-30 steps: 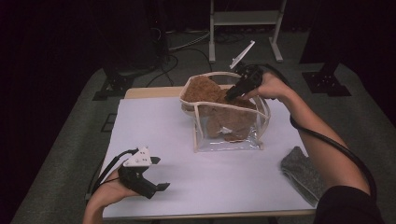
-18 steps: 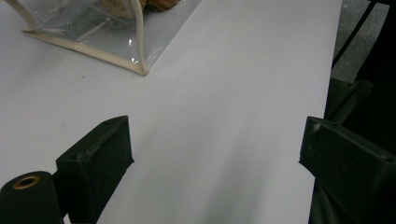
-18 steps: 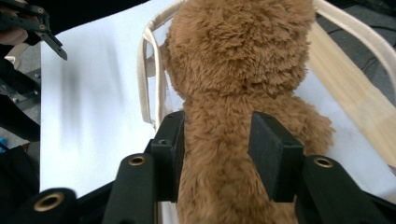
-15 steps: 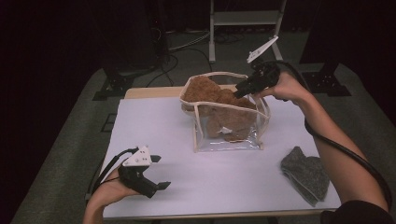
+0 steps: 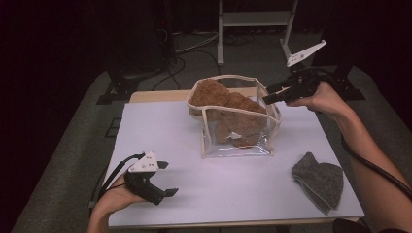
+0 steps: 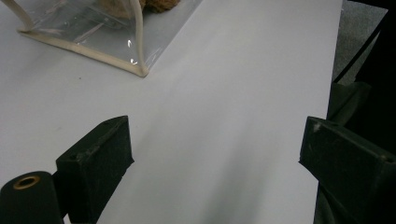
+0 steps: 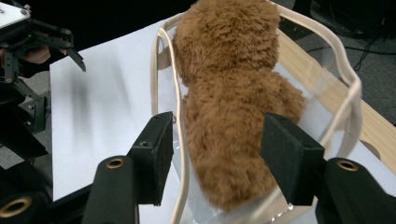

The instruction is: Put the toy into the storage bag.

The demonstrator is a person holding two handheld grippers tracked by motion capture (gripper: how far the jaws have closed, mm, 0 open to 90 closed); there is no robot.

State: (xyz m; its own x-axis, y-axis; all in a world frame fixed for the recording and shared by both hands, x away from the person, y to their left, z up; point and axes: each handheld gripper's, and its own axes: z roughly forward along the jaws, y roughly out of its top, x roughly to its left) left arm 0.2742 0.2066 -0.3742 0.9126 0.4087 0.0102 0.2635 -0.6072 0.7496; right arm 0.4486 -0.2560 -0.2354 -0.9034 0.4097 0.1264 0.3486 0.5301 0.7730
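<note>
Teddy bear [image 5: 228, 114] inside clear bag [image 5: 238, 145] — head above rim.

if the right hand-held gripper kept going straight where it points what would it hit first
Most likely the brown plush bear in the clear bag; it sits straight ahead of the open jaws, though the bag's rim may come first.
</note>
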